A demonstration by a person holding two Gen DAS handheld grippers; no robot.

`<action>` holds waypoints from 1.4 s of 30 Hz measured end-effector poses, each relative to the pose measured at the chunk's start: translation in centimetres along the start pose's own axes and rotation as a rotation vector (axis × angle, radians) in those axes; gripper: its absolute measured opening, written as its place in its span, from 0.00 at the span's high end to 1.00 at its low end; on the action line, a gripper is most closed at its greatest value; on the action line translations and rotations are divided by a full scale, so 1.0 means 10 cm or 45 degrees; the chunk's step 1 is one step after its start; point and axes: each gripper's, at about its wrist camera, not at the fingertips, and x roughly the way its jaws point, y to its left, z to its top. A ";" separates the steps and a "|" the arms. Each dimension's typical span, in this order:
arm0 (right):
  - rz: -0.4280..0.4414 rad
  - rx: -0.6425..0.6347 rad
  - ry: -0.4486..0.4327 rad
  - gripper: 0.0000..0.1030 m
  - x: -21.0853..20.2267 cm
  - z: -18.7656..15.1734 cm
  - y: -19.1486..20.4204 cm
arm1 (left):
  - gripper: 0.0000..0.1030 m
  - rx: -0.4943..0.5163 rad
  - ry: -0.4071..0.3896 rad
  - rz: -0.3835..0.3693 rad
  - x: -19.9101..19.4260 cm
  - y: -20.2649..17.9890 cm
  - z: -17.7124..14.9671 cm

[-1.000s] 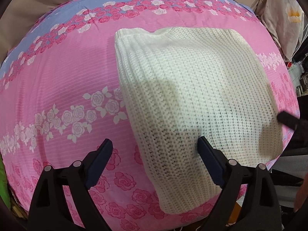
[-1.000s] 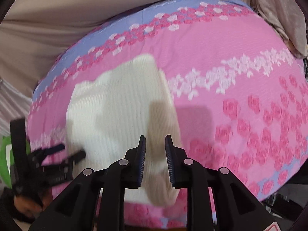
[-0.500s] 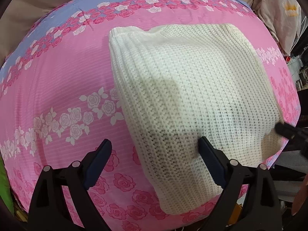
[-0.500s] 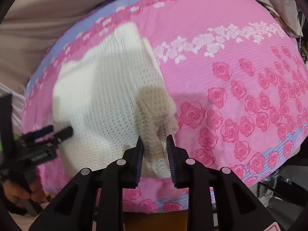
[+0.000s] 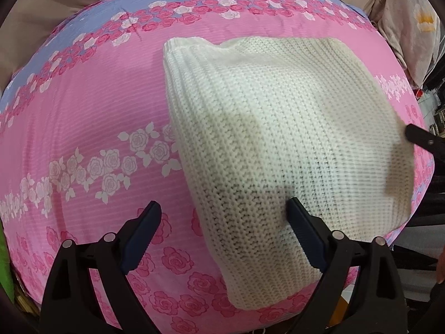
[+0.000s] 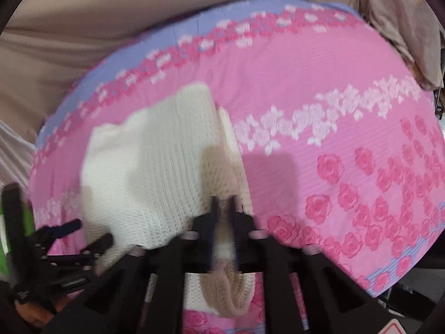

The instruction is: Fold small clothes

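A cream knitted garment (image 5: 281, 150) lies folded on a pink rose-print sheet (image 5: 91, 117). My left gripper (image 5: 222, 222) is open above its near left corner, one finger over the sheet and one over the knit. In the right wrist view the garment (image 6: 150, 172) lies to the left, and my right gripper (image 6: 224, 208) is shut on its right edge, with knit bunched between the fingers and hanging below them. This view is blurred. The left gripper (image 6: 89, 233) shows at lower left there. The right gripper's fingertip (image 5: 417, 136) shows at the garment's right edge in the left wrist view.
Beige fabric (image 6: 83, 27) lies behind the sheet. A pale crumpled cloth (image 5: 411, 22) lies at the far right. The sheet's front edge (image 6: 389, 272) drops off at lower right. Something green (image 6: 27, 217) shows at the far left.
My right gripper has moved forward onto the garment's right edge and closed on it, lifting the knit. My left gripper has stayed open over the near left corner.
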 end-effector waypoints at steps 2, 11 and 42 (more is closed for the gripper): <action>-0.023 0.014 -0.010 1.00 -0.05 0.01 -0.09 | 0.11 -0.026 0.006 -0.007 0.02 0.03 0.00; 0.076 0.136 0.047 0.38 0.00 -0.11 -0.44 | 0.12 -0.175 -0.080 -0.125 -0.16 0.21 -0.02; 0.300 0.084 0.273 0.29 0.69 -0.07 -0.43 | 0.11 -0.440 -0.001 -0.474 0.25 0.40 -0.04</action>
